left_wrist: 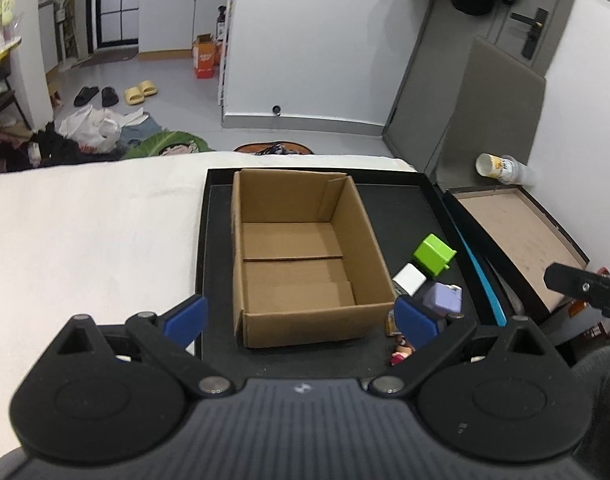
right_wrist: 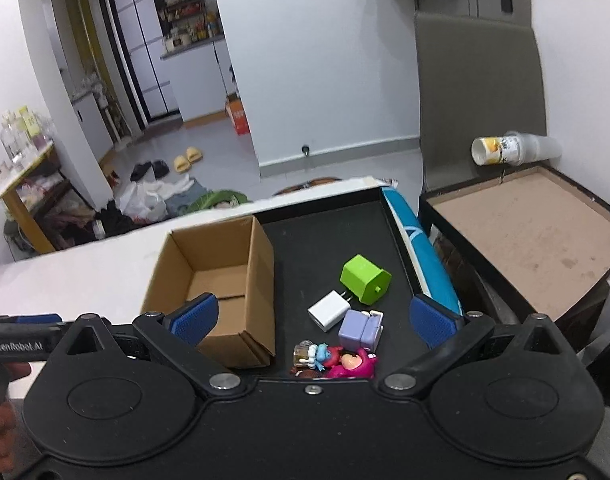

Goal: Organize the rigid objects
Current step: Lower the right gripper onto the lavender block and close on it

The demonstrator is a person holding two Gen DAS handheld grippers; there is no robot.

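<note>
An empty open cardboard box (left_wrist: 301, 256) (right_wrist: 221, 280) stands in a black tray (left_wrist: 401, 208) (right_wrist: 317, 232) on a white table. To its right in the tray lie a green cube-shaped plug (left_wrist: 433, 255) (right_wrist: 364, 279), a white charger (left_wrist: 409, 279) (right_wrist: 328, 311), a lilac charger (left_wrist: 443, 297) (right_wrist: 361, 328) and small toy figures (right_wrist: 333, 360) (left_wrist: 401, 350). My left gripper (left_wrist: 301, 318) is open and empty in front of the box. My right gripper (right_wrist: 313, 318) is open and empty above the small items.
The white table (left_wrist: 85, 232) stretches left of the tray. A brown-topped side table (right_wrist: 537, 236) stands at the right with a paper cup stack (right_wrist: 505, 150) lying on its far edge. A grey chair back (right_wrist: 477, 100) rises behind. Clutter lies on the floor beyond.
</note>
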